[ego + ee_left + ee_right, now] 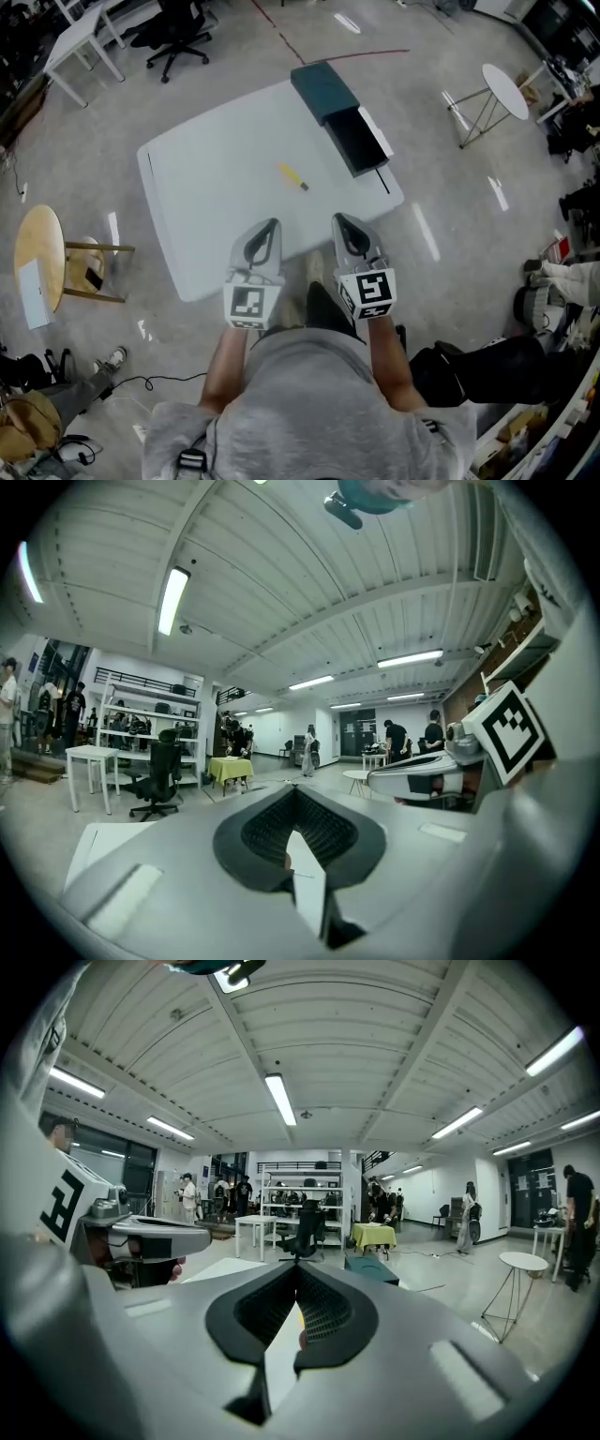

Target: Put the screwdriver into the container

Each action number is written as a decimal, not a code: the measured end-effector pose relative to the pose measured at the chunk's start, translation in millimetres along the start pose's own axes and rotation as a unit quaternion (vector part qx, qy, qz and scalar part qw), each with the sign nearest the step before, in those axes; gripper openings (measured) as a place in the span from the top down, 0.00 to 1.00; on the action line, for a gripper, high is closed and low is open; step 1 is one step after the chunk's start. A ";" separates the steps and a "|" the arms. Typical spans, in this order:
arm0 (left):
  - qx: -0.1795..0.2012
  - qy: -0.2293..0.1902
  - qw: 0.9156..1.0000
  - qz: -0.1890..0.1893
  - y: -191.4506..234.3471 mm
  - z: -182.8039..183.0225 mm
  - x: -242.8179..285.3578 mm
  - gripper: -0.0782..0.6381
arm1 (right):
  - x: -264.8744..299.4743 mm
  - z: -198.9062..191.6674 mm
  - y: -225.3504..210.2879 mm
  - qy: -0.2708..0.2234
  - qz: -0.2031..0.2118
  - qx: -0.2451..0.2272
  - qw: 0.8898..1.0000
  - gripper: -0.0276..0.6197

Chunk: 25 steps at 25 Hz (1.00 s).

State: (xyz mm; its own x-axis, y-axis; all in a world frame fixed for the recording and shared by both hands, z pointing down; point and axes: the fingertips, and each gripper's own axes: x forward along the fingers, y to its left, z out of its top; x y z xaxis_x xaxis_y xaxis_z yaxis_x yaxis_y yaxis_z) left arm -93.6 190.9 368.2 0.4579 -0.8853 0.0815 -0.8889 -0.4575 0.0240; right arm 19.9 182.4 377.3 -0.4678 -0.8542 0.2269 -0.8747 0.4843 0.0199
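A yellow-handled screwdriver (293, 176) lies near the middle of the white table (206, 178). Behind it to the right sits the container (359, 141), a dark box with its teal lid (323, 89) pushed back and the black inside showing. My left gripper (273, 223) and right gripper (338, 217) hover side by side over the table's near edge, both shut and empty, short of the screwdriver. In the left gripper view, the left gripper (295, 792) has its jaws together. The right gripper (298, 1267) looks the same in its own view, with the teal container (370, 1269) beyond.
A round wooden stool (37, 258) stands to the table's left and a small round white table (504, 89) to the right. An office chair (178, 37) and another white table (80, 37) are farther back. Bags and boxes (487, 366) crowd the floor at the lower right.
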 end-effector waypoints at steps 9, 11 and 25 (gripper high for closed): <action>-0.021 0.025 0.998 0.057 45.0 -19.0 53.8 0.88 | 84.6 -8.3 -18.4 0.033 0.067 -0.004 0.997 0.95; -0.027 0.034 0.997 0.066 52.7 -26.6 65.5 0.87 | 102.0 -14.7 -22.1 0.047 0.081 -0.005 0.996 0.95; -0.074 0.115 0.985 0.105 84.9 -103.1 116.1 0.88 | 184.8 -88.8 -35.9 0.149 0.150 0.001 0.977 0.95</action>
State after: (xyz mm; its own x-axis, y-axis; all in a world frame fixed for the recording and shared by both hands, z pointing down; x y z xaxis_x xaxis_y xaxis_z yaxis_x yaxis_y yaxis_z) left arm -117.5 57.9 482.4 0.2623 -0.9093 0.3230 -0.9642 -0.2334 0.1261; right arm -23.9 23.9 505.0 -0.6455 -0.5813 0.4953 -0.7049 0.7032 -0.0933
